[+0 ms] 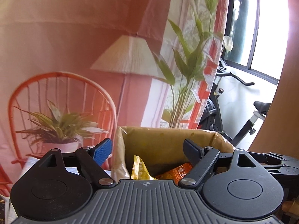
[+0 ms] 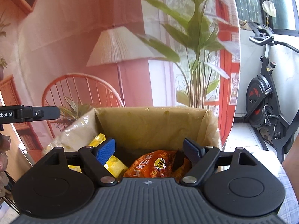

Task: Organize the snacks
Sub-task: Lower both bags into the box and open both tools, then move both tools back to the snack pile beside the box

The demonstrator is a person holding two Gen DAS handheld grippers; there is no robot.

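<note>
The cardboard box point(image 2: 153, 127), lined with a glossy film, stands straight ahead of both sets of tongs, its open mouth up and its back wall facing them. The left tongs point(image 1: 147, 149) hover at its near rim with their jaws apart and nothing between the pads. The right tongs point(image 2: 149, 149) sit just beside them, also spread wide and empty, above the contents.

Inside the box, below and between the right tongs' fingers, lies the orange snack bag point(image 2: 155, 165). It rests roughly flat, its printed face up, its long axis running across from one finger toward the other; the print reads tipped on its side. The yellow snack bag point(image 2: 112, 160) lies under the blue-padded finger, its long axis slanting away toward the far left corner, one end leaning up against the wall.

Judged from here, the main risk is the loose liner: a finger dipping near the rim could catch the film and drag it, or tip the box. Both tongs crowd the same opening, so they could knock together. The yellow bag, propped rather than flat, may slide down onto its neighbour if nudged.
</note>
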